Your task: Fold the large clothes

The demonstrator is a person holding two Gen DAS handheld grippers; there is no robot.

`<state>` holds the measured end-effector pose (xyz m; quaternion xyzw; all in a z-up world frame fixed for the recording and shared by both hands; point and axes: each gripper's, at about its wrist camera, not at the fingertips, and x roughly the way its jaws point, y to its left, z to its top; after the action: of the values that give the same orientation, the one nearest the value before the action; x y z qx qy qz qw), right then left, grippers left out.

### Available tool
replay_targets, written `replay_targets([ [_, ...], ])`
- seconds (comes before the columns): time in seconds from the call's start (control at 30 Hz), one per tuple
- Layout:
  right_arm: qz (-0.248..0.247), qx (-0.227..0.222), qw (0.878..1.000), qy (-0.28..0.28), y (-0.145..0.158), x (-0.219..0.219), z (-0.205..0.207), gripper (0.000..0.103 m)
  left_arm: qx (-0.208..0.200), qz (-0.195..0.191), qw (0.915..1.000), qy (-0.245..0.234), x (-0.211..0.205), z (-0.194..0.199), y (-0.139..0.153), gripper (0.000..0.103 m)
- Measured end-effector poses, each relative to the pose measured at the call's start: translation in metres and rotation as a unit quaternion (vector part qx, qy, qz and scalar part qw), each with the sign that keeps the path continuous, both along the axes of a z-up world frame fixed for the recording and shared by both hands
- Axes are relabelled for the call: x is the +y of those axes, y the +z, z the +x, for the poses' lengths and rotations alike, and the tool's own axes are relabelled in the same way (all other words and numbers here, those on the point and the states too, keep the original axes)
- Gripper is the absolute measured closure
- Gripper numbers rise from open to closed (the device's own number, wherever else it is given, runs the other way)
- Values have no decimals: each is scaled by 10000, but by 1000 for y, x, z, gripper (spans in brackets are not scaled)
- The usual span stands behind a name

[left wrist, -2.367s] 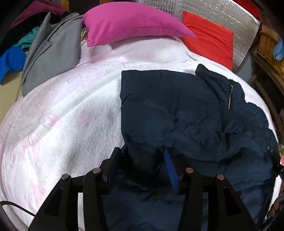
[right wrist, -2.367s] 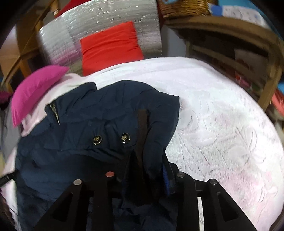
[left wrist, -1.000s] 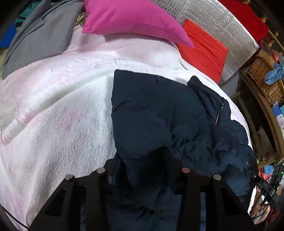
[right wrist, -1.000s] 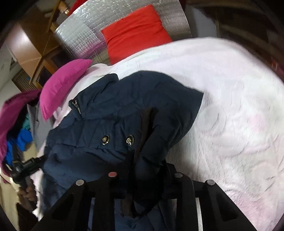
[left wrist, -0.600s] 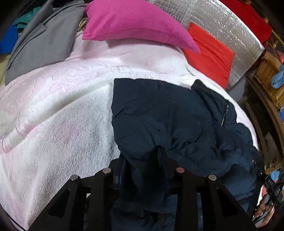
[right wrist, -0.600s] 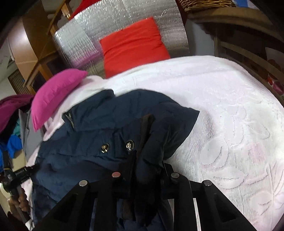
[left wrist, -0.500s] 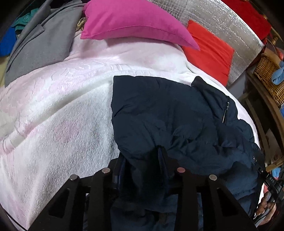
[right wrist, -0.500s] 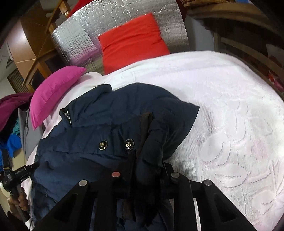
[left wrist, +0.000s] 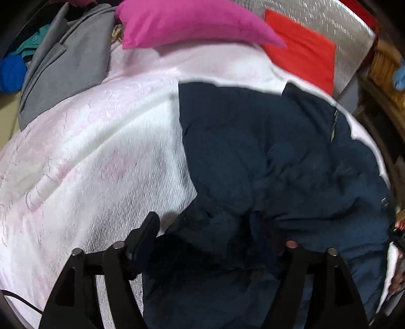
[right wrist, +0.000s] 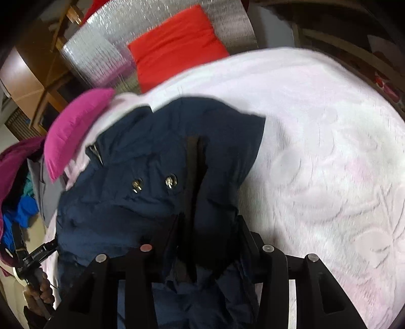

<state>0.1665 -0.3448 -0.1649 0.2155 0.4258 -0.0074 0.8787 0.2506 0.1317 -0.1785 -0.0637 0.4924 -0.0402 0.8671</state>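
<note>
laying the jacket (left wrist: 265, 151) flat on the bed (left wrist: 88, 157), left gripper (left wrist: 212, 235) fingers spread and released, right gripper (right wrist: 202, 227) pinching its hem — best smooth outward before letting go.

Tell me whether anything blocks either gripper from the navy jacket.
Nothing visible does. The navy jacket already lies bunched between the open left gripper, and the right gripper is shut on its folded edge. The pink pillow lies beyond it.

Pink pillow (left wrist: 192, 22), red cushion (right wrist: 177, 43), grey garment (left wrist: 68, 68).
</note>
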Motion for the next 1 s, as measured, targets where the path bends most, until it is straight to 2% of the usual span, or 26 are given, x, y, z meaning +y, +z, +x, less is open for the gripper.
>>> replay_targets([
  [0.2,-181,13,9998,-81,10,2,-12,58,-38,-33,9999,121,5,-9,11,26],
  [0.27,-252,-222,9992,-209,26,-1,-25,58,-231,83,9996,150,5,-18,23,26],
  [0.37,-283,-928,9948,-313,58,-3,-51,59,-708,294,9970,130,0,-37,47,26],
  [0.43,-271,-1194,9922,-223,70,1,-63,75,-986,304,9946,50,-5,-49,60,26],
  [0.5,-218,-1296,9913,-27,73,10,-65,78,-1207,344,9920,-127,-15,-58,68,26],
  [0.6,-244,-1157,9927,234,65,28,-56,79,-1181,438,9914,-361,-31,-59,61,26],
  [0.73,-291,-793,9952,498,44,54,-36,79,-783,415,9950,-450,-43,-47,41,26],
  [0.87,-325,-35,9981,530,6,64,-18,78,-323,467,9975,-424,-45,-36,17,25],
  [1.0,-358,-19,9981,509,9,66,-21,79,-424,553,9966,-445,-47,-47,29,25],
])
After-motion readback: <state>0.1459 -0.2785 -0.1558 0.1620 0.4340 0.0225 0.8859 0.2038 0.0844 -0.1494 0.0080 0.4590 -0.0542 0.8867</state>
